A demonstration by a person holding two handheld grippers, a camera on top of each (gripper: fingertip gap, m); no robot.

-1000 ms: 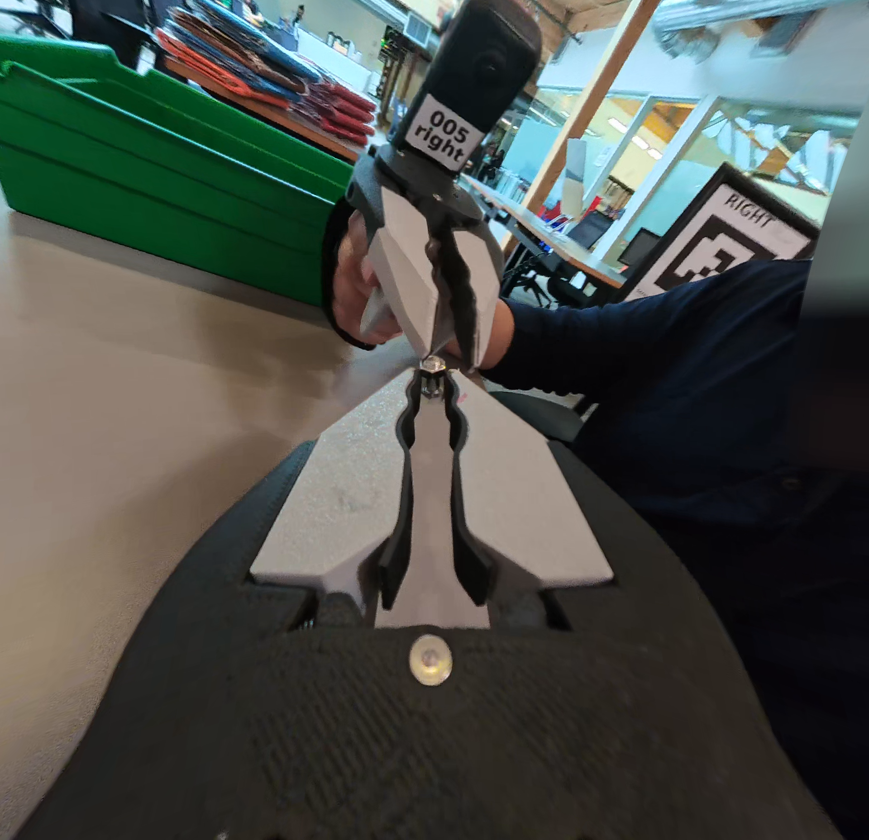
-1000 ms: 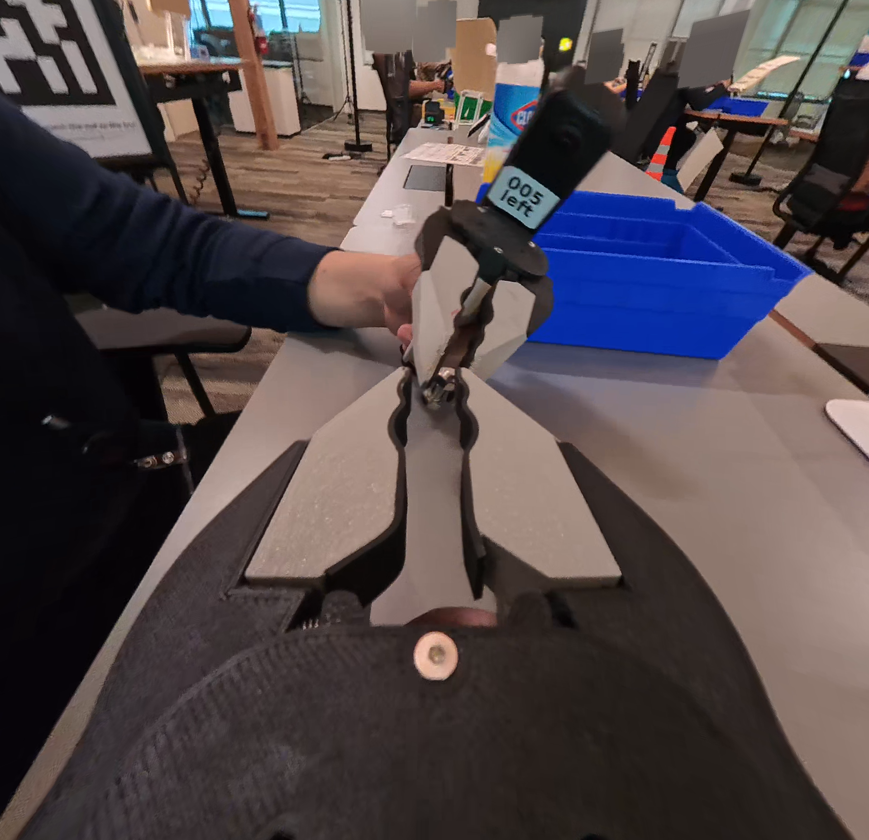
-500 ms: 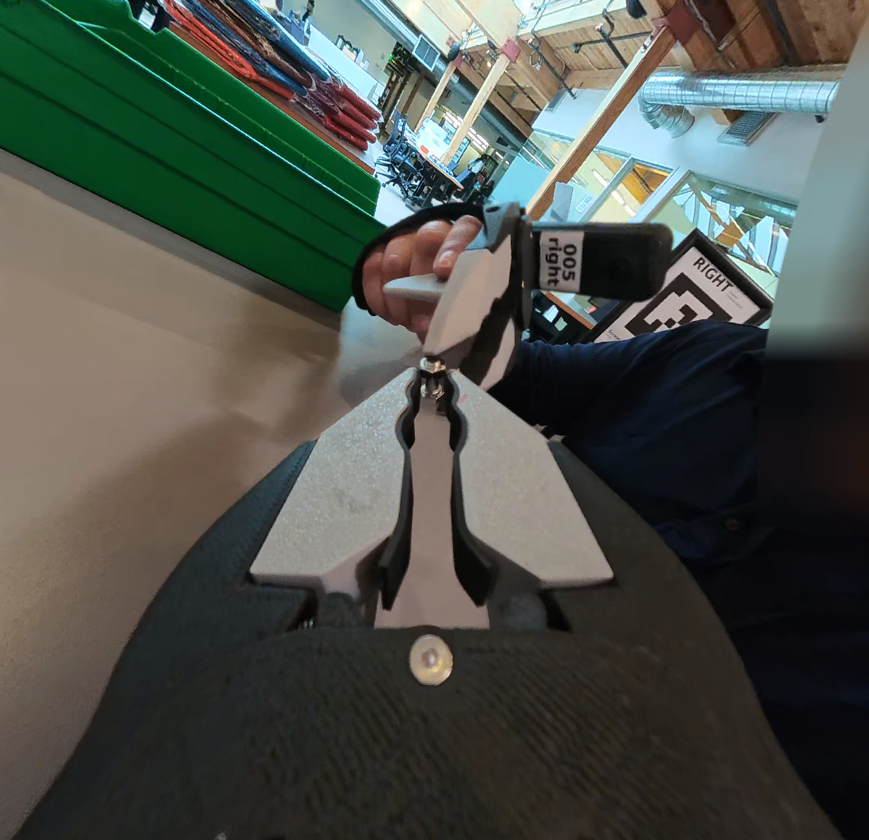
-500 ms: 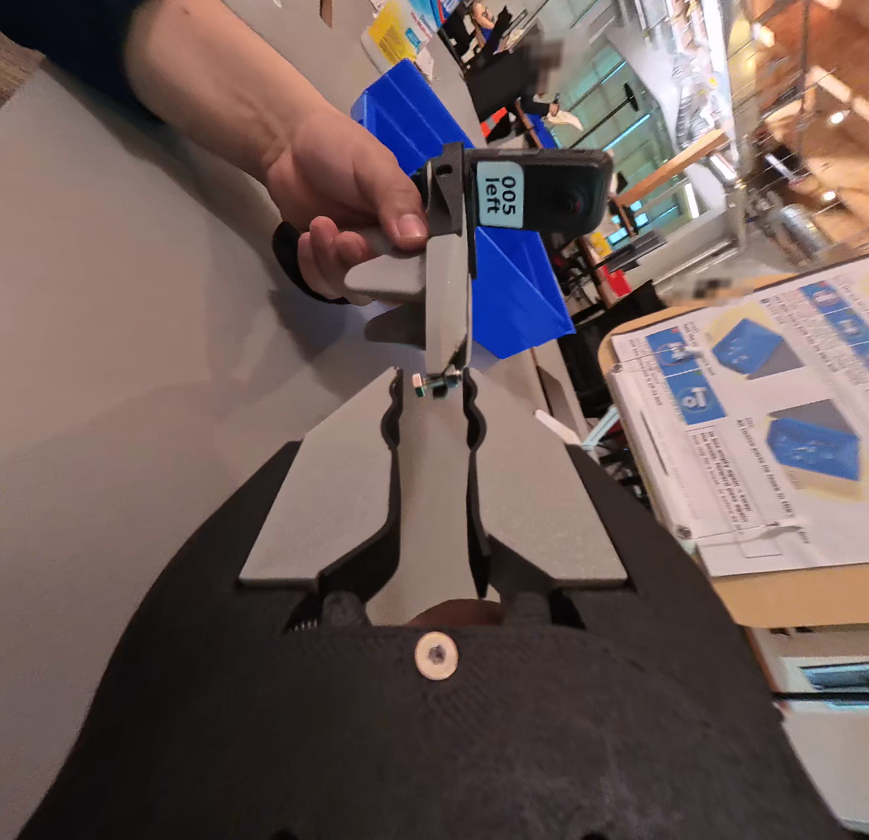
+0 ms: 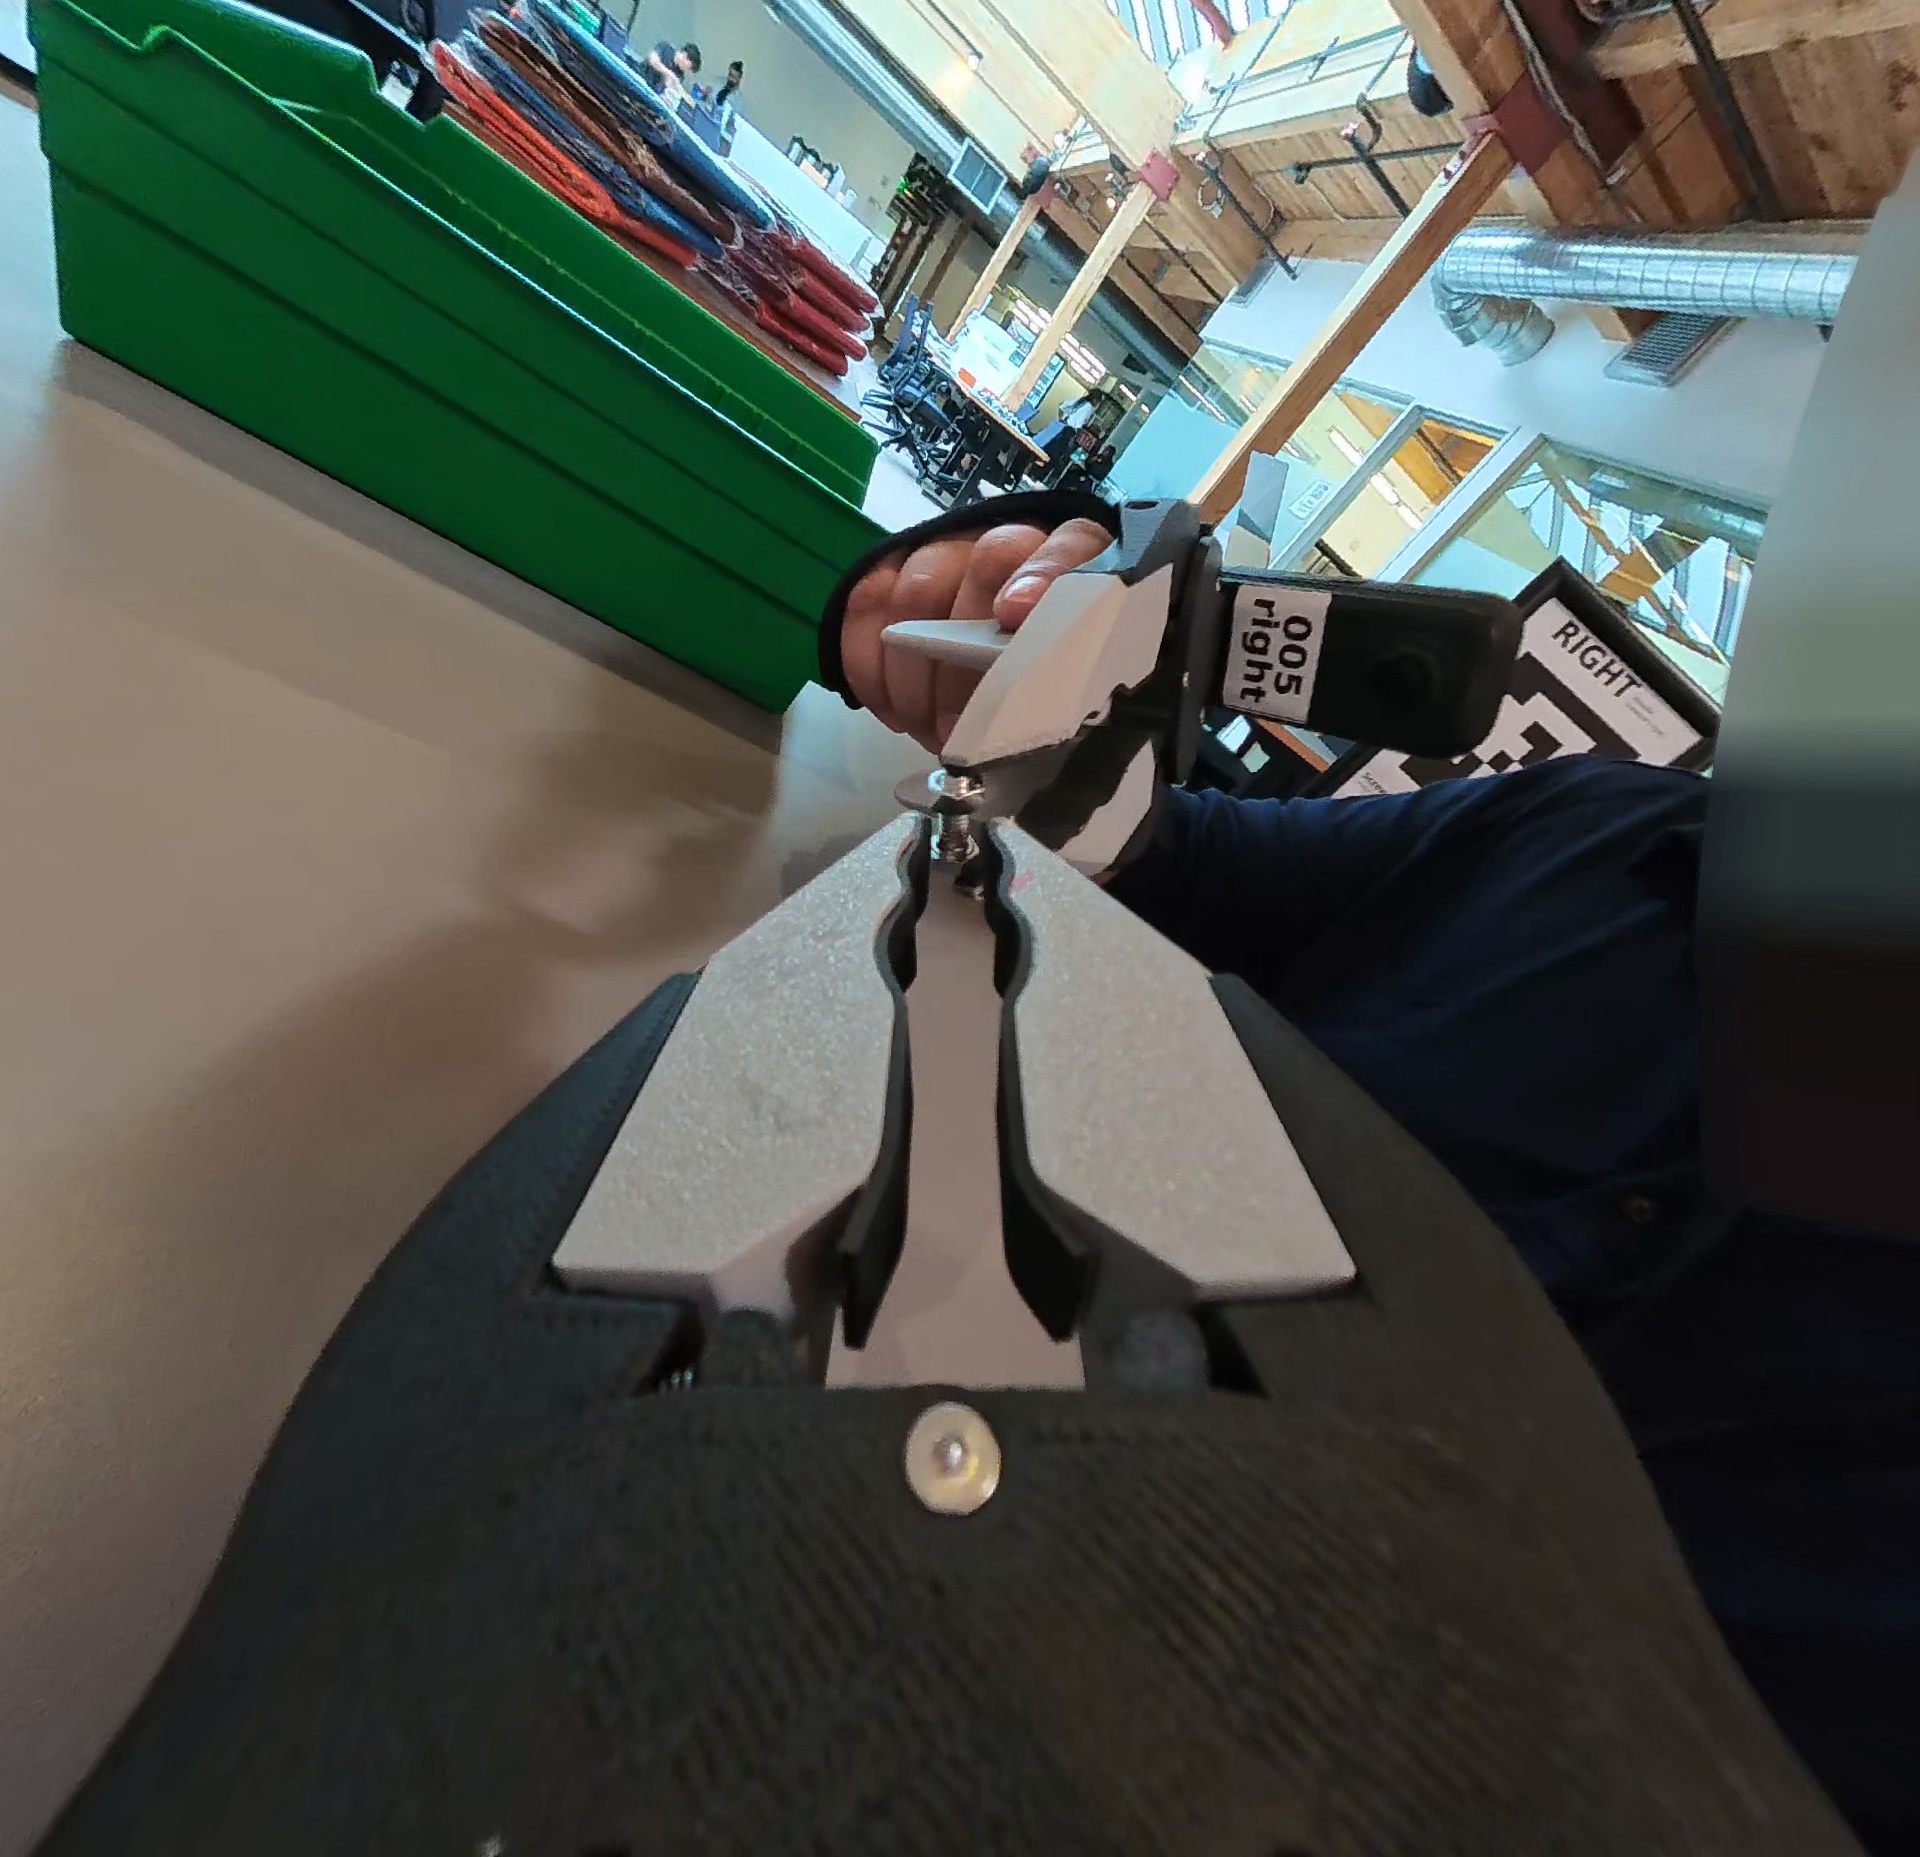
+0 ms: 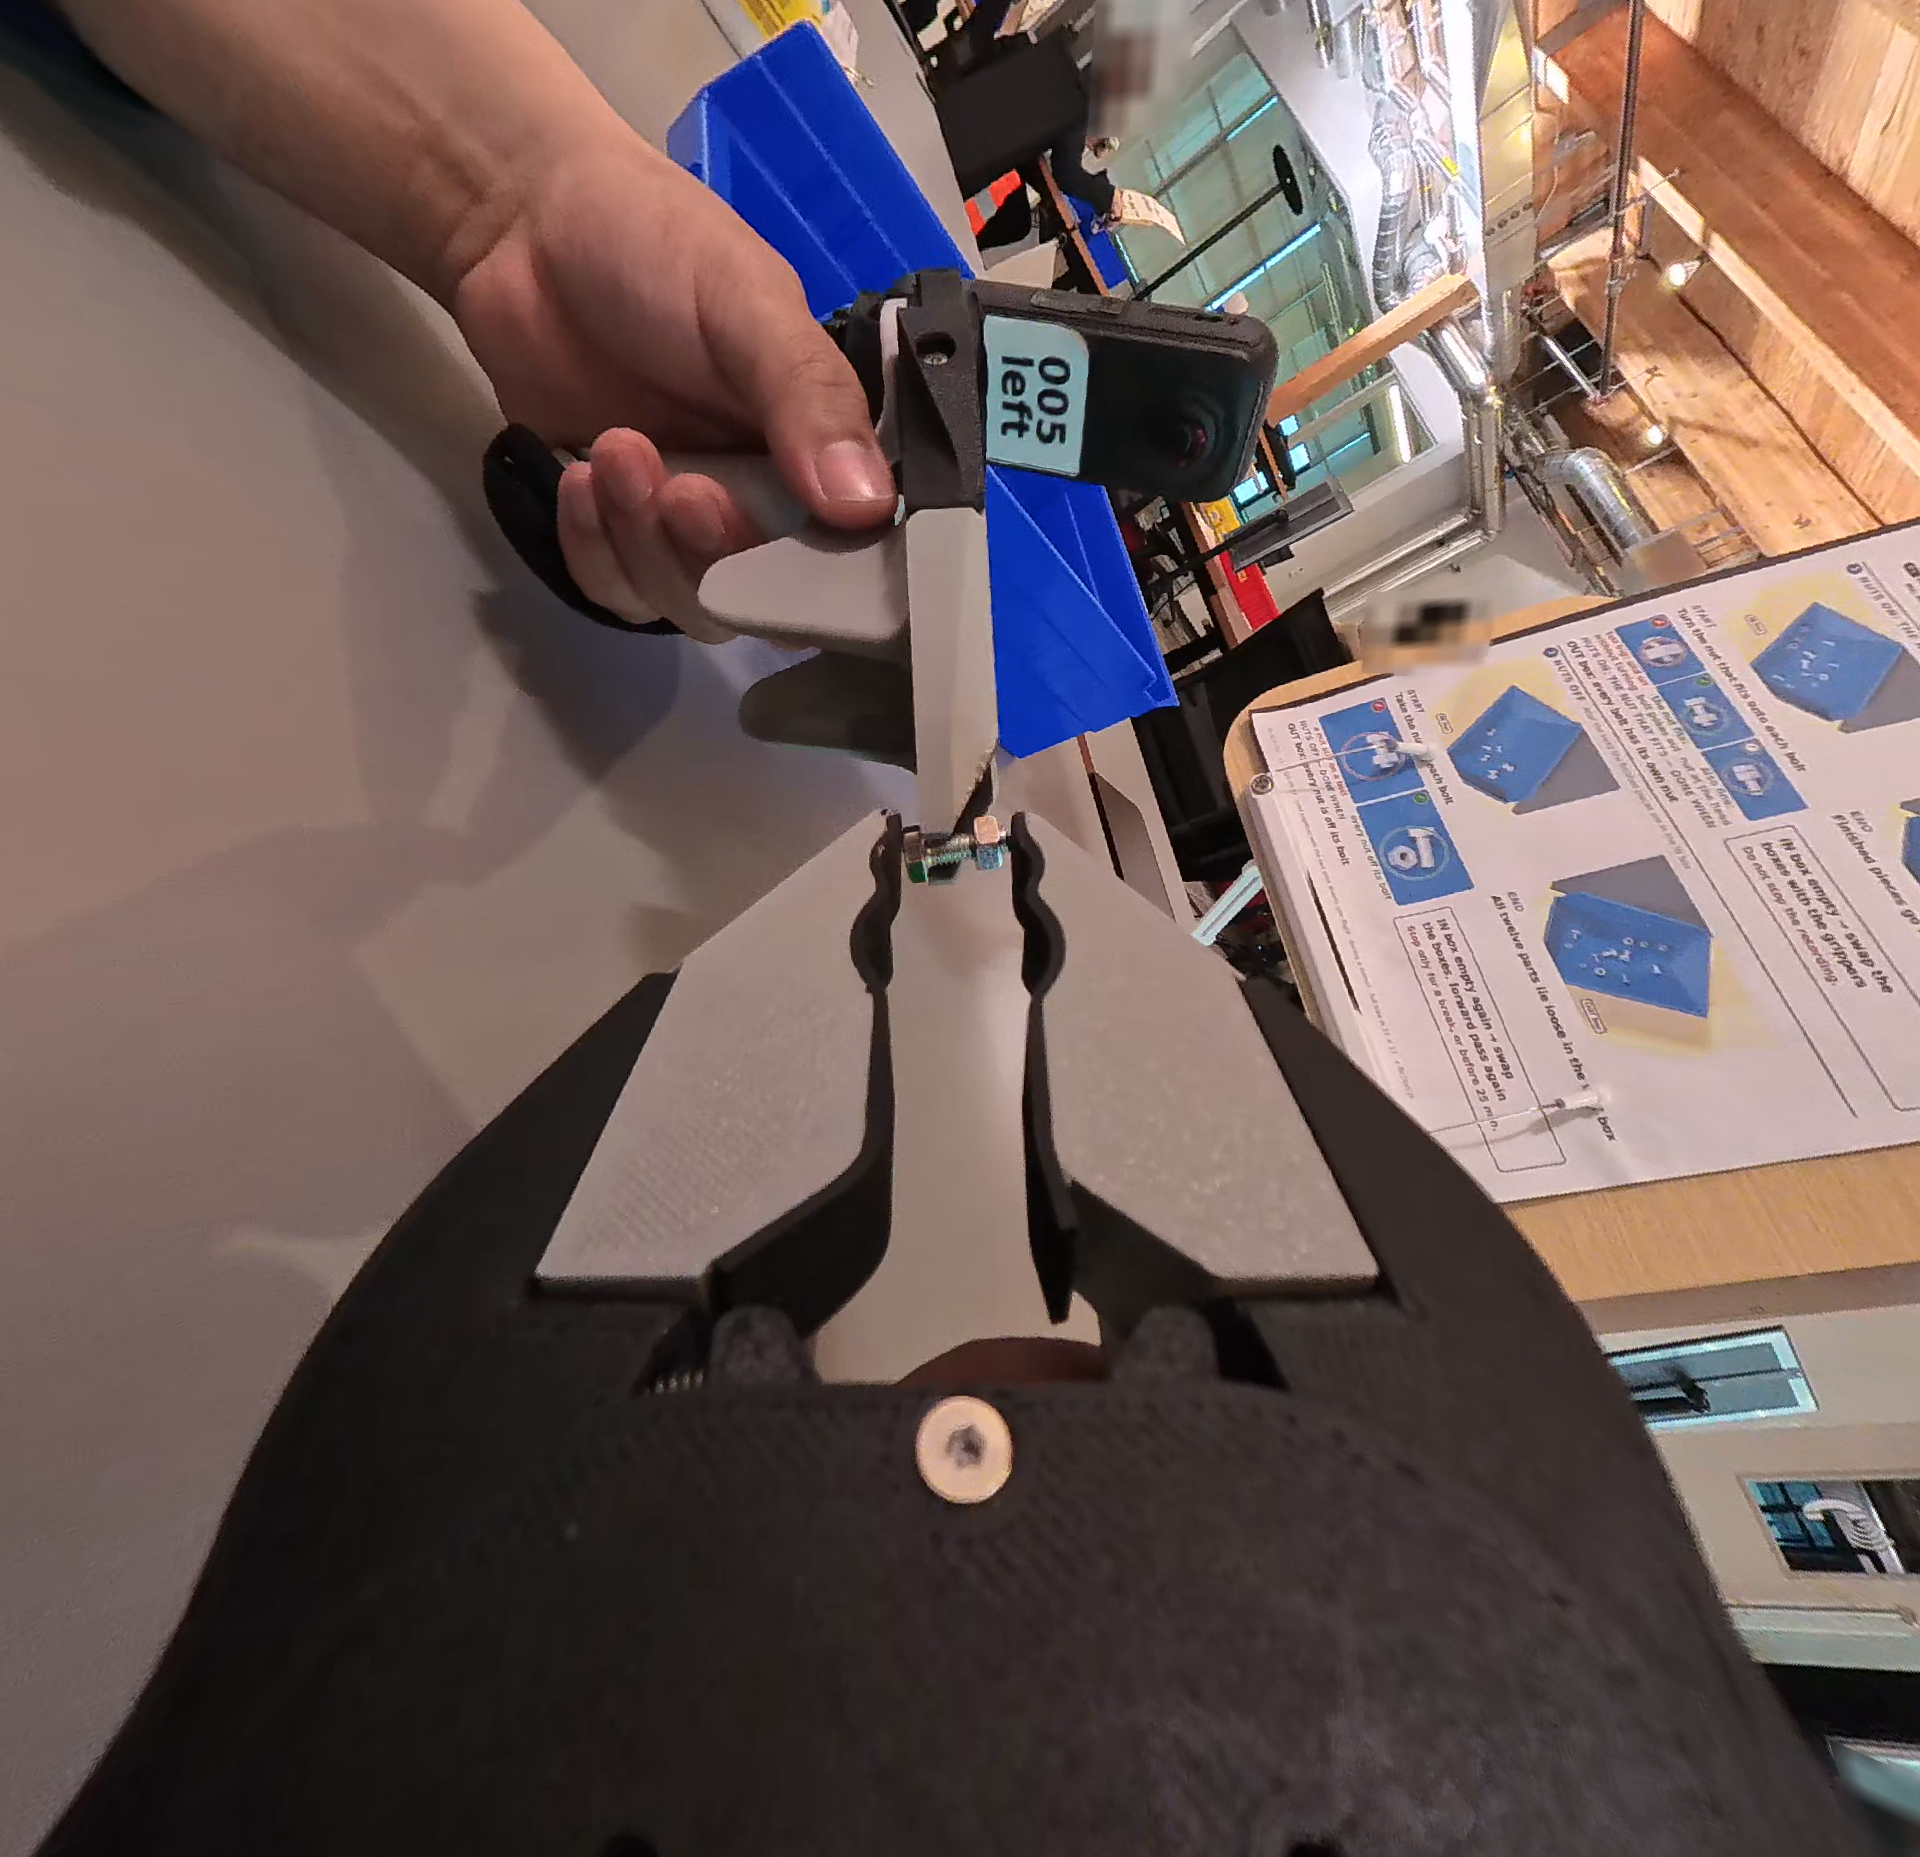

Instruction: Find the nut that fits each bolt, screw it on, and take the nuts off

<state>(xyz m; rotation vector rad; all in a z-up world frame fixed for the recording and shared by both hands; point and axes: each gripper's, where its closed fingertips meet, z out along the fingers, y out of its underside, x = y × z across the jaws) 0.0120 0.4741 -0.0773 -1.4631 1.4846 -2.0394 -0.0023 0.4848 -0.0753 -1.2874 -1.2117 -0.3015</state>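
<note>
A short silver bolt [image 6: 948, 857] with a green-marked head lies crosswise between the tips of my right gripper [image 6: 953, 846]. A nut [image 6: 988, 844] sits on its thread. The head touches one pad and the nut sits against the other. My left gripper [image 6: 961, 794] comes in edge-on from above and pinches the bolt's middle. In the left wrist view my left gripper [image 5: 956, 841] is shut on the bolt [image 5: 956, 851], with the nut end [image 5: 933, 789] standing above the fingers. My right gripper [image 5: 982, 794] clamps it there, rolled on its side. Both are held above the table.
Stacked green bins [image 5: 416, 353] stand on the grey table [image 5: 260, 768] to the far left. A blue bin [image 6: 831, 197] lies behind the left hand. A printed instruction sheet [image 6: 1558, 872] lies on a wooden surface at right. A dark blue sleeve [image 5: 1403, 924] fills the right side. Only a small space, under 4 cm, lies between the two pairs of fingers.
My right gripper has rolled about a quarter turn, so its camera now points sideways instead of up. Both views have tilted. The bolt has stayed between the two grippers.
</note>
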